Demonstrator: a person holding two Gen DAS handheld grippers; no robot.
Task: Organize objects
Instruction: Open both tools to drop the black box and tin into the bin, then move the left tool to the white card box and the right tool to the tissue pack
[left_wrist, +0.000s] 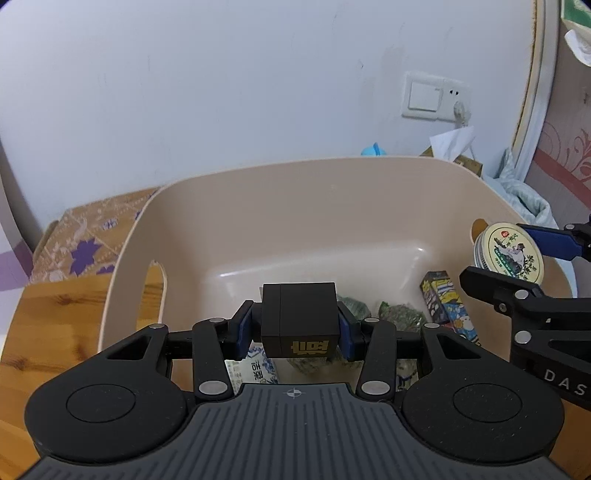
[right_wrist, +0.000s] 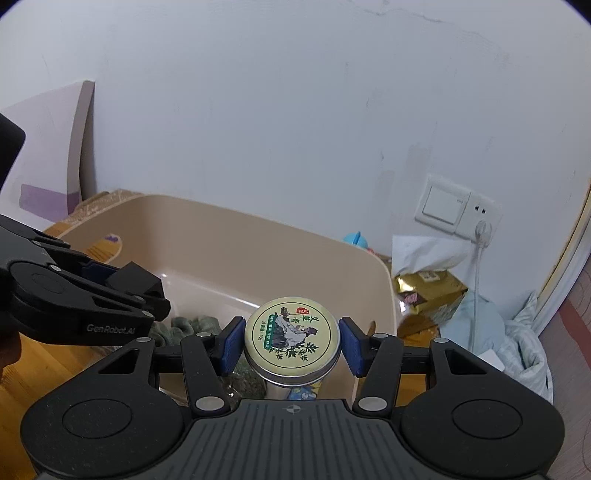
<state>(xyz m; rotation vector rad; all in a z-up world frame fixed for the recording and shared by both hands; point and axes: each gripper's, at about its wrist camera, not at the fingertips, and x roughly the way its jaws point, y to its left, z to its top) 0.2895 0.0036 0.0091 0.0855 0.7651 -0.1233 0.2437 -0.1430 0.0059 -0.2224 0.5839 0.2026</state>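
Note:
My left gripper (left_wrist: 299, 326) is shut on a black box (left_wrist: 299, 317) with gold lettering and holds it above the near part of a beige plastic bin (left_wrist: 295, 199). My right gripper (right_wrist: 291, 341) is shut on a round yellow tin (right_wrist: 291, 334) with a printed lid, held over the bin's (right_wrist: 221, 236) near right side. The tin (left_wrist: 511, 251) and the right gripper also show at the right edge of the left wrist view. The left gripper (right_wrist: 147, 288) shows at the left of the right wrist view.
In the bin lie green packets (left_wrist: 400, 315), a colourful cartoon box (left_wrist: 447, 306) and a blue-and-white packet (left_wrist: 258, 369). The bin stands on a wooden table (left_wrist: 55, 332). A patterned cardboard box (left_wrist: 88, 240) is behind left. Bags (right_wrist: 432, 291), cloth and a wall socket (right_wrist: 458, 206) are at right.

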